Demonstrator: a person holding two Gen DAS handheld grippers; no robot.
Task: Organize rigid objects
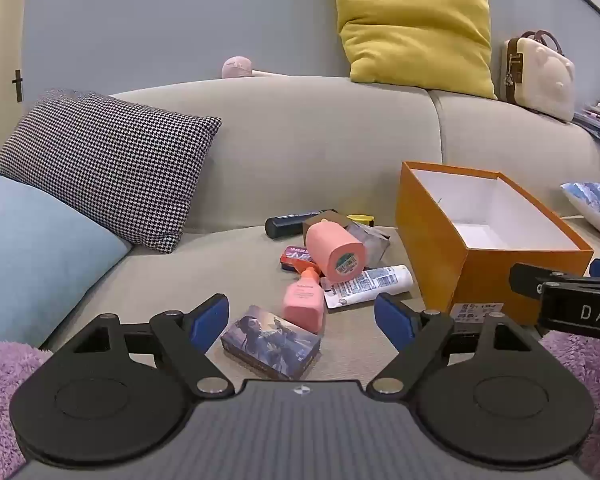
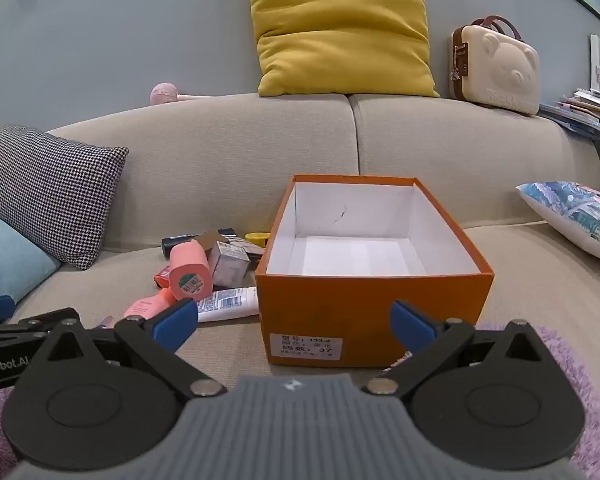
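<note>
The rigid objects lie in a loose heap on the sofa seat (image 1: 228, 264), just left of the orange box (image 2: 374, 308), and none of them has gone in yet: the box's white inside shows bare in the right wrist view. The heap holds a pink cylinder (image 1: 334, 254) on its side, a pink pump bottle (image 1: 304, 302), a white tube (image 1: 370, 286) touching the box's left wall, a printed card box (image 1: 270, 342) nearest the camera, a small red tin (image 1: 296, 256), a dark bottle (image 1: 290, 222) at the back, and a few more things half hidden behind the cylinder (too covered to name). The left gripper (image 1: 302, 322) hovers over the card box with its fingers wide apart and nothing between them; the right gripper (image 2: 294, 326) faces the orange box, fingers equally spread and empty. By the look of it the sorting has not begun, and every piece is left to move.
</note>
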